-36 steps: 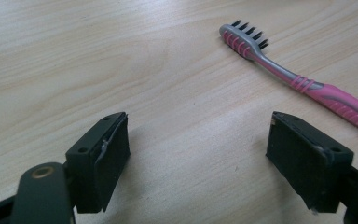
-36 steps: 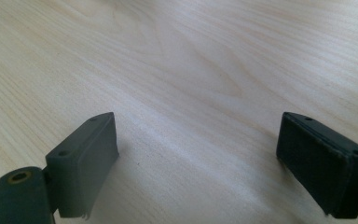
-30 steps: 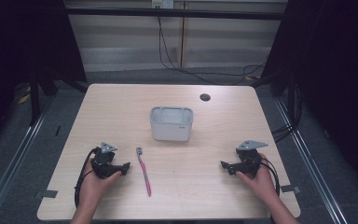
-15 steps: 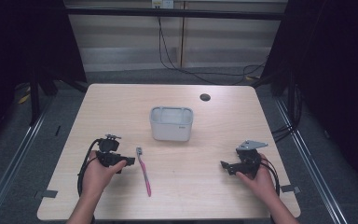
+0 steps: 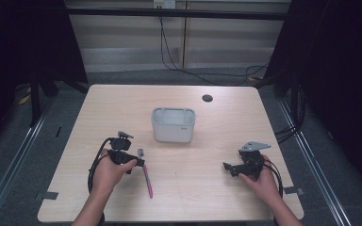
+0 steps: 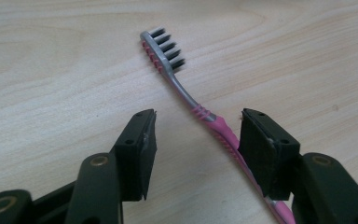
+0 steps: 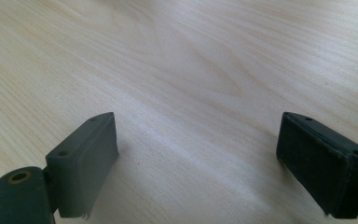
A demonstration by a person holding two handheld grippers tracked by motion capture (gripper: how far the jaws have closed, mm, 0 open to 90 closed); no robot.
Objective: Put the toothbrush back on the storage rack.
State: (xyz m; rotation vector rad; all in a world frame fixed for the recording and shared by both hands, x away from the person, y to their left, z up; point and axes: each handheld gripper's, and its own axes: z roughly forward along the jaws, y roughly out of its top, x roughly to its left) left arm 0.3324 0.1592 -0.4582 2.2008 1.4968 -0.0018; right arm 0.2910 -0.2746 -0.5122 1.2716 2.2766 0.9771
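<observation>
While closing, left claw half-open, straddling toothbrush

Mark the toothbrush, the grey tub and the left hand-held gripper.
toothbrush (image 6: 165, 44), left gripper view, on the bristle head.
grey tub (image 5: 173, 132), high view, on its front wall.
left hand-held gripper (image 6: 196, 140), left gripper view, midway between its fingertips.

No text, label, brand, number or sign can be read in any view. A small dark mark is seen on the front wall of the grey container near the middle of the table, but it is too small to be made out. Nothing legible is carried by the toothbrush.
</observation>
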